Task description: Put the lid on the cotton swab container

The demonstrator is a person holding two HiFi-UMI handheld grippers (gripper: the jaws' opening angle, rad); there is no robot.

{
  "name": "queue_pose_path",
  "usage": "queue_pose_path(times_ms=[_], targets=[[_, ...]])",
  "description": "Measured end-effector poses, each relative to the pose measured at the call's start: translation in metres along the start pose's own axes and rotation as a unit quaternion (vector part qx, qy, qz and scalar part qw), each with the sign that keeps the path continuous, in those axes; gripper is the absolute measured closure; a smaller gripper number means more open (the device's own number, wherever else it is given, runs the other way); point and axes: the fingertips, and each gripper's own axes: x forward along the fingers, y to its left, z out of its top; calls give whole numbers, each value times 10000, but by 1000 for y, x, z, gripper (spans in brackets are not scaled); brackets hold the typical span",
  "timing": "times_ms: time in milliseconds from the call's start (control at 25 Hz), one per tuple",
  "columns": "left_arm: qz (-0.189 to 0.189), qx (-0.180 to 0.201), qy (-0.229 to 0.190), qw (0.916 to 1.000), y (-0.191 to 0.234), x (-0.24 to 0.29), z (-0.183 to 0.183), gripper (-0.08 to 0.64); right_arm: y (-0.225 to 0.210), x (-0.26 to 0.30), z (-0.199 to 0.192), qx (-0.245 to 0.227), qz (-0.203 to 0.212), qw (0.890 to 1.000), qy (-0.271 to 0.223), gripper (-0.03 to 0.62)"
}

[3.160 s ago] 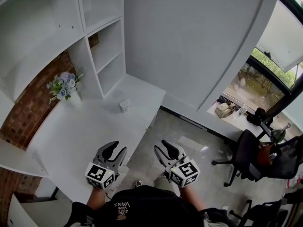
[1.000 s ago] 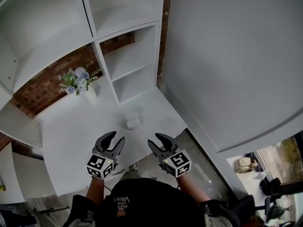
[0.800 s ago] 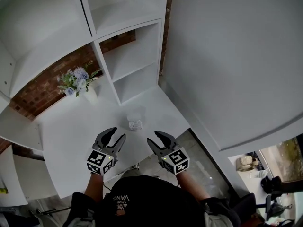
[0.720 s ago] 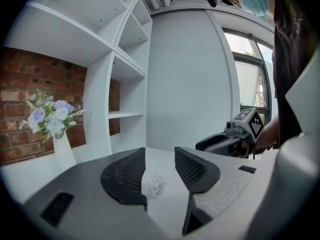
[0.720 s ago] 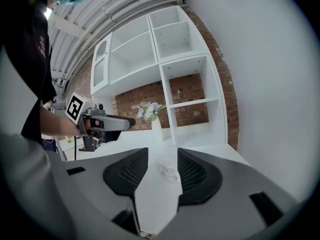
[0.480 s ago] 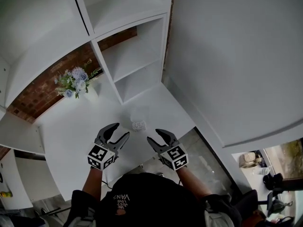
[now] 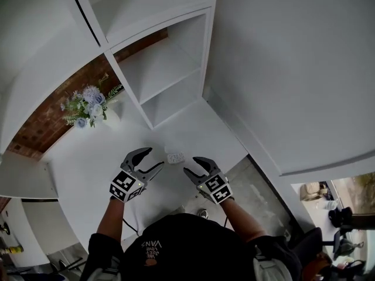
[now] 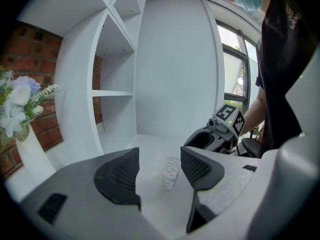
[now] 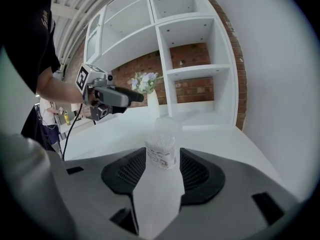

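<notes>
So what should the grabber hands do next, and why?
Probably ease the right gripper forward until its jaws sit around the cotton swab container, to steady it. Its jaws, like those of the left gripper, have just been opening and hold nothing. The container stands upright on the white desk, lined up with the right jaws' gap but just ahead of them.

Two hand-held grippers (image 7: 155,158) (image 7: 190,164), one cotton swab container (image 7: 175,157), one vase of flowers (image 7: 88,105), one white desk (image 7: 88,163)
</notes>
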Motion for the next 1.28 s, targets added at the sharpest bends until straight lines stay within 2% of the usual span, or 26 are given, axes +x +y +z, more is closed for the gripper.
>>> queue_pose_path(times_ms=[240,440,600,1280], targets=[[-484,344,433,9973,-3,22,-18,295,-2,21,-19,-182,145,9991,363,407],[-824,577,609,9931,-4,39,-25,285,-4,31,-26,-238,175,9984,473,408],[-970,783,829,9887,0,47,-35,275,-4,38,-29,-273,220,9979,547,408],[-1697,782,1027,9770,-11,66,-44,258,-10,52,-31,-187,172,9983,519,453]])
